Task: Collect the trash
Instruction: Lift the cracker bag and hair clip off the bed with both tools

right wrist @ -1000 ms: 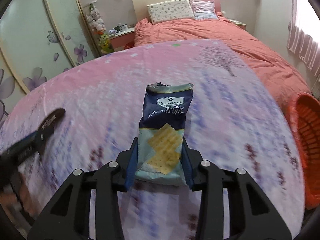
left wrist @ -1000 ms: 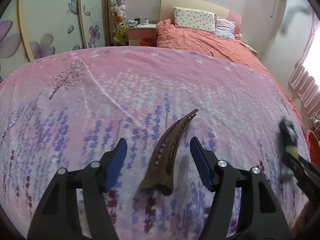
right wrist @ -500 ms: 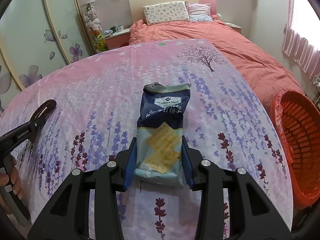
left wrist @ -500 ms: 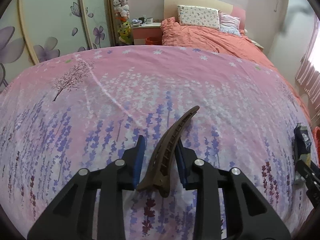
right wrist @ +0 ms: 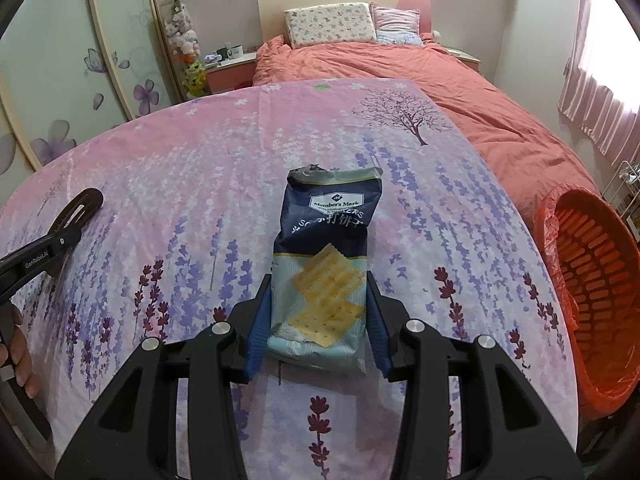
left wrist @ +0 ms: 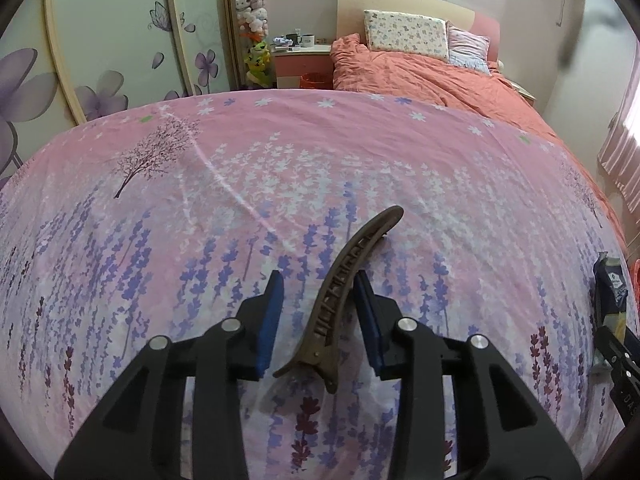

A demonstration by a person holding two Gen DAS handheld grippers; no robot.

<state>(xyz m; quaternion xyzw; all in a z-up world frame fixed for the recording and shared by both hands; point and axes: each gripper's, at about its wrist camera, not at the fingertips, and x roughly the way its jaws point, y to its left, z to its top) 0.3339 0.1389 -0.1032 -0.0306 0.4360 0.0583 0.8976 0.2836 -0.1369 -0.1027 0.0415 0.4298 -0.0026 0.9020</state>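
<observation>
A brown hair clip (left wrist: 340, 280) lies on the lavender-print bedspread (left wrist: 240, 184) between the fingers of my left gripper (left wrist: 318, 278). Its jaws are opening: the left pad stands clear of the clip, while the right pad is right beside it. A dark blue and pale green cracker packet (right wrist: 324, 264), torn at its top, is held in my right gripper (right wrist: 318, 280). Both pads lie against the packet's lower sides while the jaws ease apart slightly. The packet (left wrist: 610, 292) also shows at the right edge of the left wrist view.
An orange slatted basket (right wrist: 592, 280) lined with an orange bag stands off the bed's right edge. The left gripper's black finger (right wrist: 60, 232) and a person's hand (right wrist: 18, 344) are at far left. A second bed (right wrist: 400, 68), a nightstand (left wrist: 300, 60) and floral wardrobe doors (left wrist: 100, 40) lie beyond.
The left gripper's jaws closed in on the hair clip, then drew apart a little. The right gripper's view has sharpened from blur, and the packet stays between its pads.
</observation>
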